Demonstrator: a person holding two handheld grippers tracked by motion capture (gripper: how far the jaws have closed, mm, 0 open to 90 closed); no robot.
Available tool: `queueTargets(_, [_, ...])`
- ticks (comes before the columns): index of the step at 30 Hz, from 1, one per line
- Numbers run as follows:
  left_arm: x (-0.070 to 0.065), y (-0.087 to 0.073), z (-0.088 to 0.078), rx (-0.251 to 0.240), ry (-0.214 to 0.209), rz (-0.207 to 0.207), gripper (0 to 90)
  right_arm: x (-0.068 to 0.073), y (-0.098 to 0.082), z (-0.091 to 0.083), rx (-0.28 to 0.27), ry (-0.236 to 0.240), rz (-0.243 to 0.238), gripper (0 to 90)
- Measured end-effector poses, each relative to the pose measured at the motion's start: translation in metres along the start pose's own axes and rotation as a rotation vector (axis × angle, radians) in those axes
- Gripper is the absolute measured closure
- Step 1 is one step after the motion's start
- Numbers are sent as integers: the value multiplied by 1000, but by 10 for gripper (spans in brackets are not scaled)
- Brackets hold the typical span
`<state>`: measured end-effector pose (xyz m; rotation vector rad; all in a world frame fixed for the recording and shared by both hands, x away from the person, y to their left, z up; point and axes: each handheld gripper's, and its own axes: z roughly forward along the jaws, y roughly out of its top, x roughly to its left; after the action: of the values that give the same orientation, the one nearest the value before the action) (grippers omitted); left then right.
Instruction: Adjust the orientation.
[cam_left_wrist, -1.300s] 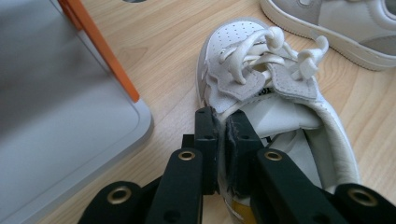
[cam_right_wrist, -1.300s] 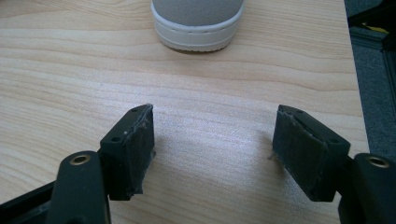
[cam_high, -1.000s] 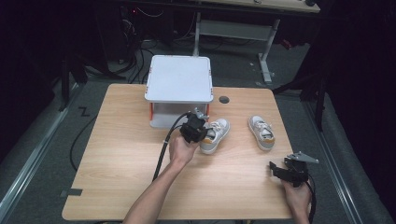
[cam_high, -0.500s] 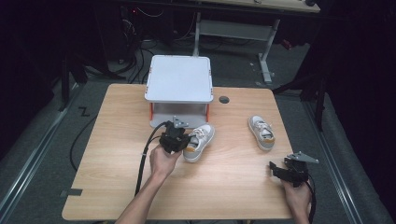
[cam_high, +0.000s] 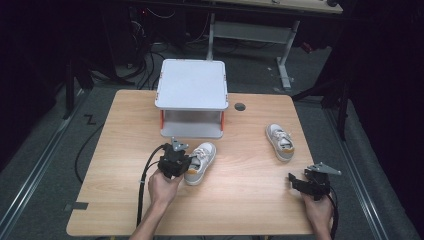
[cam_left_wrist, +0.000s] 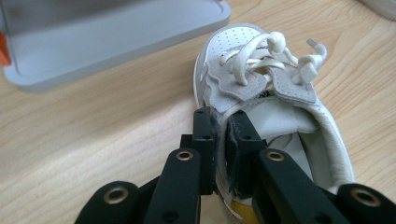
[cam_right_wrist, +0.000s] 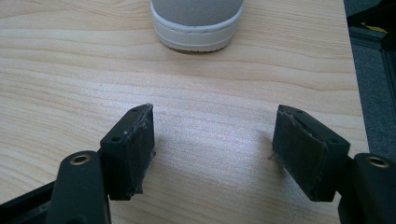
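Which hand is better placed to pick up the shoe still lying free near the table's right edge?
Right. The right gripper is open and empty, with the free shoe just ahead of it. The left gripper is shut on the other shoe, farther away.

Place: you are working in a lab or test room, not a home.
Table: your wooden table (cam_high: 250, 200) has a round cable hole (cam_high: 240, 106), as office desks do.
Floor: grey carpet around you, with loose black cables (cam_high: 145, 62) trailing across it.
Behind: a second desk on a pale metal frame (cam_high: 250, 32) stands past your table.
Lighting: your table is lit; the room around it lies dark.
Markings: a strip of tape (cam_high: 76, 206) sits at your table's near left edge.
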<state>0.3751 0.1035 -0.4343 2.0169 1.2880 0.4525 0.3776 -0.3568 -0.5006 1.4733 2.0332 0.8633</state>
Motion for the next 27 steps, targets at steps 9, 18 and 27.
queueTargets(9, [-10, -17, 1, 30, 62, -17, 813, 0, 0, 0, 0, 0, 0, 297])
queueTargets(18, [-26, -23, 1, 42, 15, 15, 769, 0, 0, 0, 2, 0, 2, 297])
queueTargets(27, [-21, -27, -3, 22, -31, -17, 718, 0, 0, 0, -1, 0, -1, 297])
